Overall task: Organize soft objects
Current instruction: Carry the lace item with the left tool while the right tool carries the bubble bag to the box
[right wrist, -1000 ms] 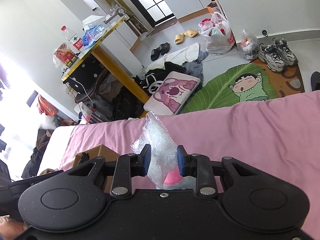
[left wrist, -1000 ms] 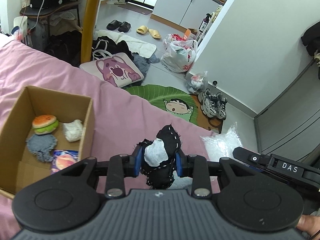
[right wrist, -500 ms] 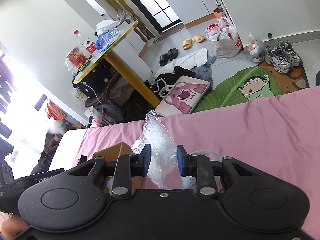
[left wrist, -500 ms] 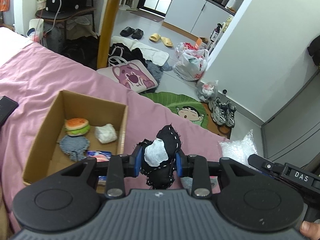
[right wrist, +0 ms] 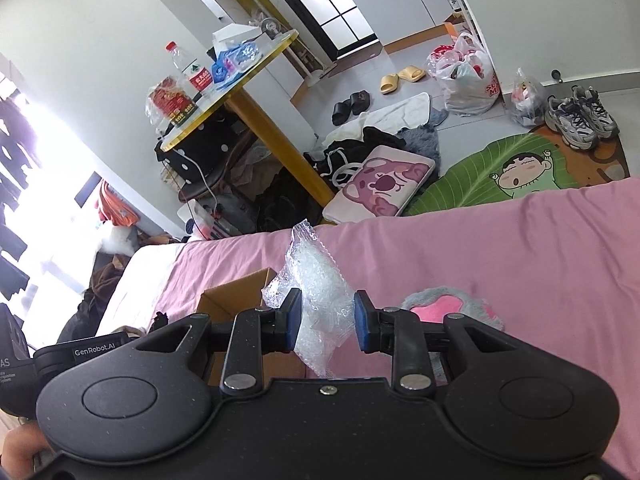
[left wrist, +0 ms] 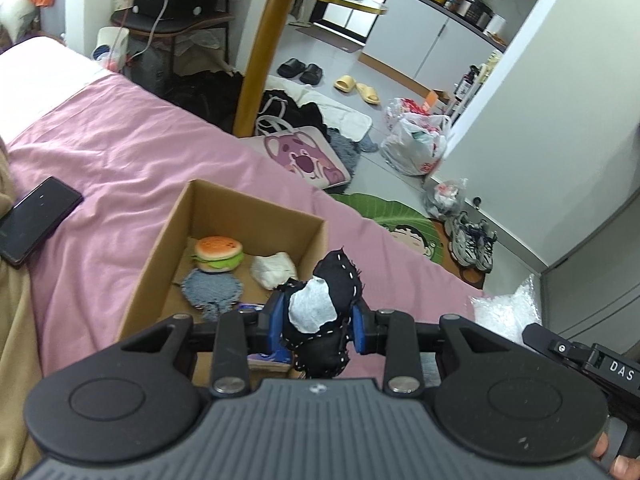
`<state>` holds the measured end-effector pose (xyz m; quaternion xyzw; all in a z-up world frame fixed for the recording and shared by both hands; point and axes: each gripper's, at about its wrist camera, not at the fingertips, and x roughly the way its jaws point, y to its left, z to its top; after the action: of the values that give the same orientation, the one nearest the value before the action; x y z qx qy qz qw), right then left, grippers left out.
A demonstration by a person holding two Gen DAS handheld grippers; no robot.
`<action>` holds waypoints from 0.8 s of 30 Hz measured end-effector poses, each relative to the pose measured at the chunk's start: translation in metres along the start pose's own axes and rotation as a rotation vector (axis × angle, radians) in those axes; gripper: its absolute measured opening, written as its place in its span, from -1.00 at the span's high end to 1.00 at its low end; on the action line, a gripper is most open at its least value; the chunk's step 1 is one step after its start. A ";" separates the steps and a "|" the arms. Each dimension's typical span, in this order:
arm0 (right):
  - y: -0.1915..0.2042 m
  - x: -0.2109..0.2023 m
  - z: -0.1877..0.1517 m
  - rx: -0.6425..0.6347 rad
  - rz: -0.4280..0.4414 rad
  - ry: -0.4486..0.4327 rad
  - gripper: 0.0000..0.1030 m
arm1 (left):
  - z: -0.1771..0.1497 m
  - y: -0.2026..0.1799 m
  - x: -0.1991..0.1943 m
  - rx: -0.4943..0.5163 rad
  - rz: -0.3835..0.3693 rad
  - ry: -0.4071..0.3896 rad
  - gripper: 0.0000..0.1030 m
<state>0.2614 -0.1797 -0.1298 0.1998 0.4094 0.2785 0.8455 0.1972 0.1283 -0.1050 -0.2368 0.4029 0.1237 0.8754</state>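
My left gripper is shut on a black cloth toy with a white patch, held just right of a cardboard box on the pink bed. In the box lie a burger toy, a white wad, a grey-blue knit piece and a partly hidden colourful packet. My right gripper is shut on a clear plastic bag of white filling, above the bed; the box shows to its left. A grey and pink fluffy piece lies on the sheet beside it.
A black phone lies on the pink sheet at the left. Past the bed's edge are a yellow-legged table, a bear cushion, a green cartoon mat, shoes and bags. The other gripper shows at right.
The left gripper with the black toy has shifted so the box sits nearer the middle and a phone shows. The right gripper has risen with the bag, uncovering the fluffy piece.
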 end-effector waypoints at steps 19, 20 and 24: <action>0.043 0.026 -0.008 -0.097 0.001 0.045 0.48 | -0.003 0.059 0.023 -0.132 0.061 0.000 0.33; 0.047 0.028 -0.007 -0.104 0.006 0.047 0.47 | -0.003 0.062 0.025 -0.136 0.069 0.004 0.31; 0.062 0.035 -0.006 -0.123 0.028 0.054 0.47 | -0.003 0.072 0.032 -0.170 0.066 0.021 0.27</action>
<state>0.2551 -0.1097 -0.1184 0.1458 0.4114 0.3201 0.8408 0.1862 0.1894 -0.1540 -0.2983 0.4077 0.1836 0.8433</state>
